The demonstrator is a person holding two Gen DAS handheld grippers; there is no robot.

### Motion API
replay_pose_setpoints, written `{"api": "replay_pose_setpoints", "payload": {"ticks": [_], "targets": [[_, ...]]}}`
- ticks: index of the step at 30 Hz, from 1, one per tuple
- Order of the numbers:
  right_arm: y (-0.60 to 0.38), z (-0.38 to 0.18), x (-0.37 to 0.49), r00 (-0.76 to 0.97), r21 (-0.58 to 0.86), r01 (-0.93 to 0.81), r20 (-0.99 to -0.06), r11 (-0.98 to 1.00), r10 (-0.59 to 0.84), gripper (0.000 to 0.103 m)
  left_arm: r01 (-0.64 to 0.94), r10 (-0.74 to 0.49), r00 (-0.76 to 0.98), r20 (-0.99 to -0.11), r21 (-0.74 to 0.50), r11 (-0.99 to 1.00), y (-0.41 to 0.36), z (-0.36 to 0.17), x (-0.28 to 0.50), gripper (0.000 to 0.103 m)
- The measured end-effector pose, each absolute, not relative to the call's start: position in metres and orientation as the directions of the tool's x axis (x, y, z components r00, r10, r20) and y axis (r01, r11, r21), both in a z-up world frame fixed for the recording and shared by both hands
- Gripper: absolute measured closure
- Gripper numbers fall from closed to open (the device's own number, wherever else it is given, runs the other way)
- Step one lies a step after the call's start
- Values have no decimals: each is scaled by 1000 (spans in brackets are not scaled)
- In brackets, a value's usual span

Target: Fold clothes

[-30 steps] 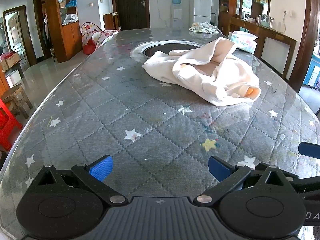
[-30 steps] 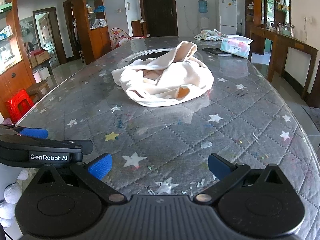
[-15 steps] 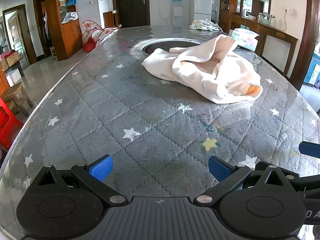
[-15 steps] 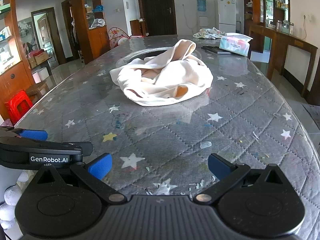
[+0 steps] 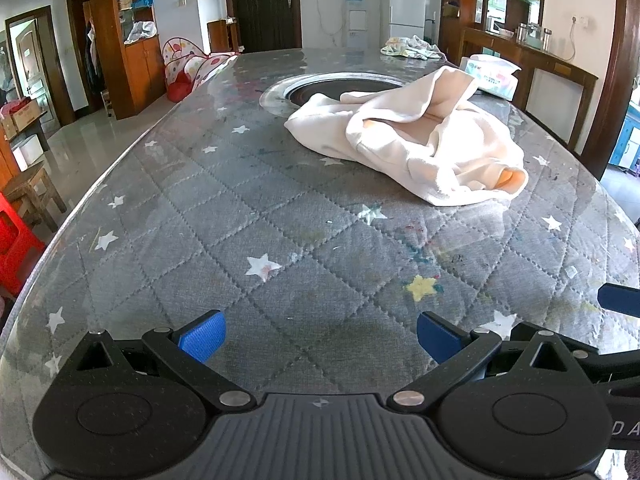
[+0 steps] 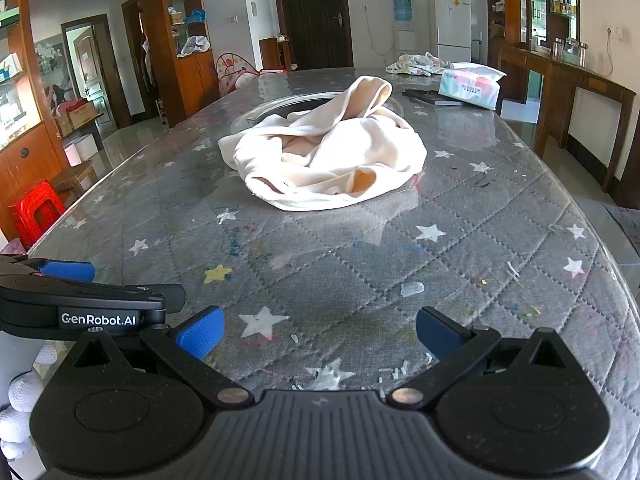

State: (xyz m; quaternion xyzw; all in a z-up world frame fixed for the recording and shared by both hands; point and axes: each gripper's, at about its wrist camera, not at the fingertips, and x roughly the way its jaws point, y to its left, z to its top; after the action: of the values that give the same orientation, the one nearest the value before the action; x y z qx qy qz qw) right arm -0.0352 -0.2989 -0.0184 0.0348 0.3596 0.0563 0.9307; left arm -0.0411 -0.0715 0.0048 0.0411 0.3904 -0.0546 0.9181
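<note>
Cream garment [image 5: 416,148] lies crumpled at upper centre-right of frame on the grey star-quilted table [image 5: 224,208], partly over what looks like a round inset [image 5: 320,88]. Left hand-held gripper [image 5: 318,338] and right hand-held gripper [image 6: 316,332] both spread apart, empty, well short of the garment.

Between our two sets of tongs and the crumpled cream garment [image 5: 416,148] we see an open stretch of quilted bench [image 5: 248,216] with nothing standing on it, wide enough for either to pass. Past the garment, the round recess [image 6: 280,110] in the bench, a tissue pack [image 6: 470,84] with a dark flat item [image 6: 430,97] beside it and a heap of patterned cloth [image 6: 416,63] crowd the far end. The left tongs [image 6: 68,272] sit just beside the right tongs [image 6: 318,330], so sideways room there is tight.
</note>
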Motion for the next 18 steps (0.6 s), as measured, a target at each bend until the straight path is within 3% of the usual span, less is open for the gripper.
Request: {"api": "replay_pose_setpoints", "payload": {"ticks": [18], "targets": [[-302, -21, -27, 728, 116, -77, -672, 990, 135, 0, 132, -60, 681, -729, 41, 990, -74, 5, -34, 0]]}}
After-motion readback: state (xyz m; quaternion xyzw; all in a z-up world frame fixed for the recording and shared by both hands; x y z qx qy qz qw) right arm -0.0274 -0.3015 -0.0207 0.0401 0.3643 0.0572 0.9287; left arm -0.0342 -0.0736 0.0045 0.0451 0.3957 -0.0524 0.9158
